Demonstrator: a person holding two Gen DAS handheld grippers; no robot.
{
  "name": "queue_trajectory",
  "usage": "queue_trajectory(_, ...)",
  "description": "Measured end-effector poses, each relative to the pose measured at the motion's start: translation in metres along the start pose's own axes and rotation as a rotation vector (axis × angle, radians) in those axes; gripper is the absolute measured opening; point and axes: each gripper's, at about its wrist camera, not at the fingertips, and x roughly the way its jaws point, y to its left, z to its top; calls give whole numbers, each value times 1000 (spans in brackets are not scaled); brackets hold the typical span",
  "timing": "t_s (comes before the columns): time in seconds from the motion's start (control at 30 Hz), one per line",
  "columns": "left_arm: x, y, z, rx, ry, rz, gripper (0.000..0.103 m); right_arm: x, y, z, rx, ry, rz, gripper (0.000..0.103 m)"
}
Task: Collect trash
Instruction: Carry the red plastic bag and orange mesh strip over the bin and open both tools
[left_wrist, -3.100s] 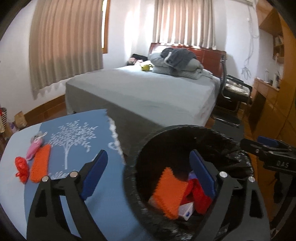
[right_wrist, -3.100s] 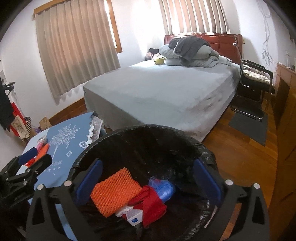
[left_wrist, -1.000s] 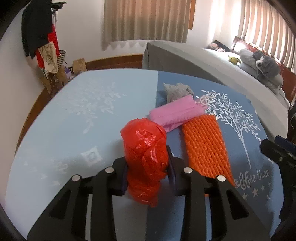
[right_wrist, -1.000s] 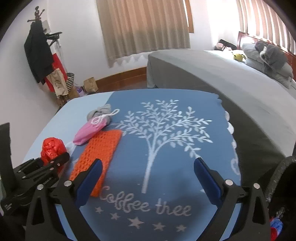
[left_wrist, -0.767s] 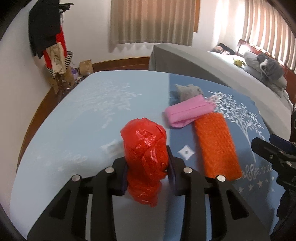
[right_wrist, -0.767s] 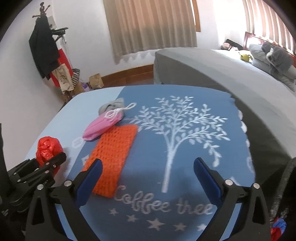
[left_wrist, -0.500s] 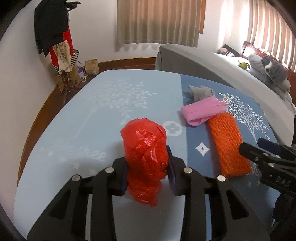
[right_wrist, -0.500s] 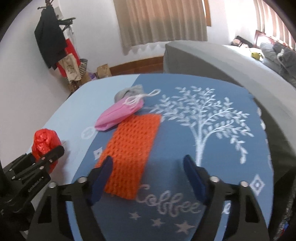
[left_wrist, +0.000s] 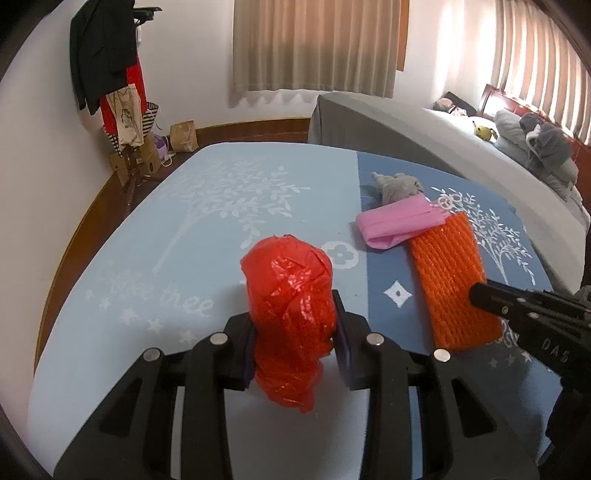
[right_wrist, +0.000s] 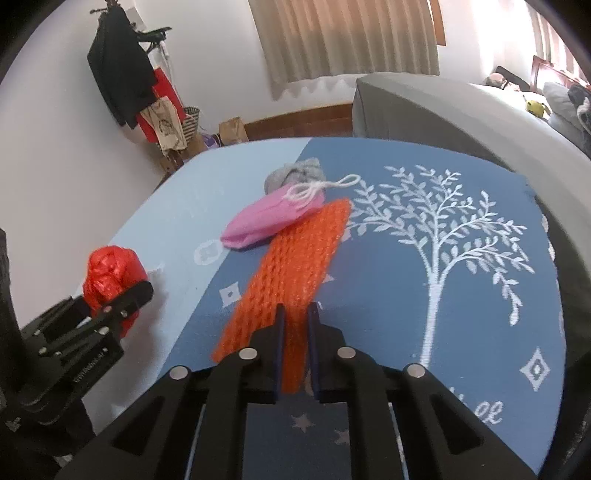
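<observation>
Only right wrist view shows right tongs (right_wrist: 293, 314) pinching orange mesh (right_wrist: 295, 258)

A blue tree-print tablecloth (right_wrist: 424, 192) carries an orange foam net (right_wrist: 299, 254), pink mask (right_wrist: 269, 218) and grey wad (right_wrist: 295, 173).

Crinkled glossy red plastic bag (left_wrist: 290, 314); rough orange foam netting (right_wrist: 295, 266); matt printed tablecloth (left_wrist: 207, 206); matt black grippers.

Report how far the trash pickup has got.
No bin is in view, so nothing visibly binned. In hand: left gripper clamps the red plastic wad; right gripper pinches the orange foam net. Left: pink mask and grey wad on the table.
</observation>
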Motion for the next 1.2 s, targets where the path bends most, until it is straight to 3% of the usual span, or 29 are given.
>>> queue_trajectory(0.37, -23, -24, -3, 17, -29, -19, 33, -47, -19, -2, 31, -57, -28, 11)
queue_trajectory(1.2, -112, -114, 12, 107, -155, -150, 33, -175, -69, -21, 92, -235, -91, 11)
